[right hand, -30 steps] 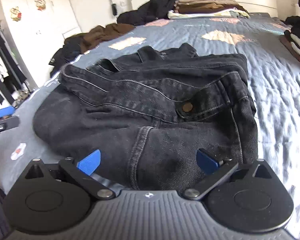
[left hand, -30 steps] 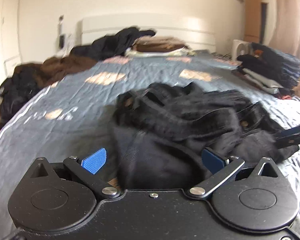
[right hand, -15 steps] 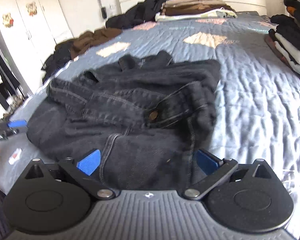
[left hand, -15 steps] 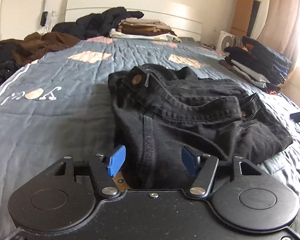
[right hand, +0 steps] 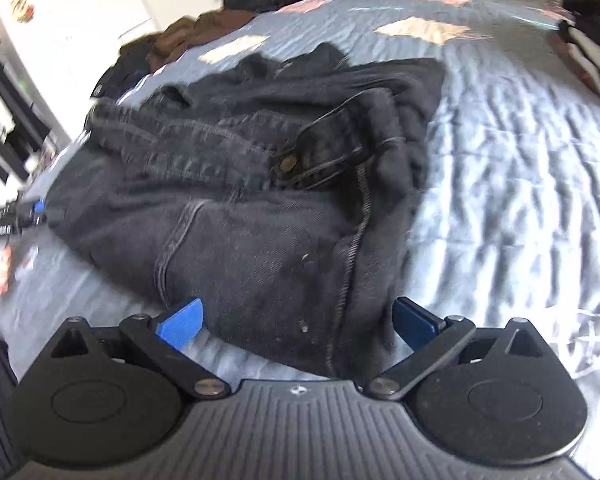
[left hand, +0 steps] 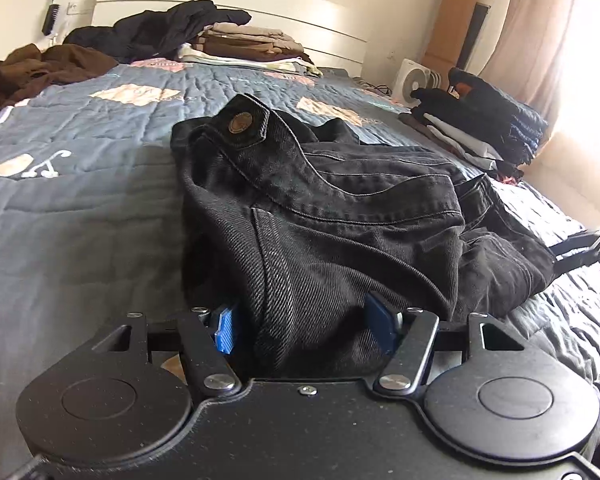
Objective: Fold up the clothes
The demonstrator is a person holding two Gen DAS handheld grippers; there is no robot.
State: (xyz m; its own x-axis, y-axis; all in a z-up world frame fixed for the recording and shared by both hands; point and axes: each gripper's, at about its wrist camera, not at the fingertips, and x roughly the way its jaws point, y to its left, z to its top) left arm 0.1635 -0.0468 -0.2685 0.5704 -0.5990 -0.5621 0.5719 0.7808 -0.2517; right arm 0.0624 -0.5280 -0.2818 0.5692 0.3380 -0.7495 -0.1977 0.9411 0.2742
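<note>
Black denim jeans (left hand: 340, 216) are lying bunched in a loose fold on a grey-blue quilted bed (left hand: 80, 208), waistband w/ a brass button (left hand: 239, 124) facing the left wrist cam.

Left gripper (left hand: 302, 322) is pointing down at the near edge of the jeans. Its blue fingers (left hand: 224, 329) have just been closing, w/ a thick fold of denim between them; both pads are sitting against the cloth, so it is grasping the jeans.

Right gripper (right hand: 298, 320) is hovering over the other end of the jeans (right hand: 260, 208). Its fingers (right hand: 180, 322) are spread wide, w/ the denim edge lying between them but neither pad pressing on it – released. This view is blurring.

At the far left of the right cam, a bare hand (right hand: 0, 268) is showing just beside the left gripper's tip.

Around the bed: a folded stack of tan & brown clothes (left hand: 244, 46) near the white headboard (left hand: 300, 12), a dark heap (left hand: 160, 30) next to it, brown garments (left hand: 40, 68) at the left edge, another folded pile (left hand: 480, 120) at the right edge, a small white fan (left hand: 414, 80) behind it.
</note>
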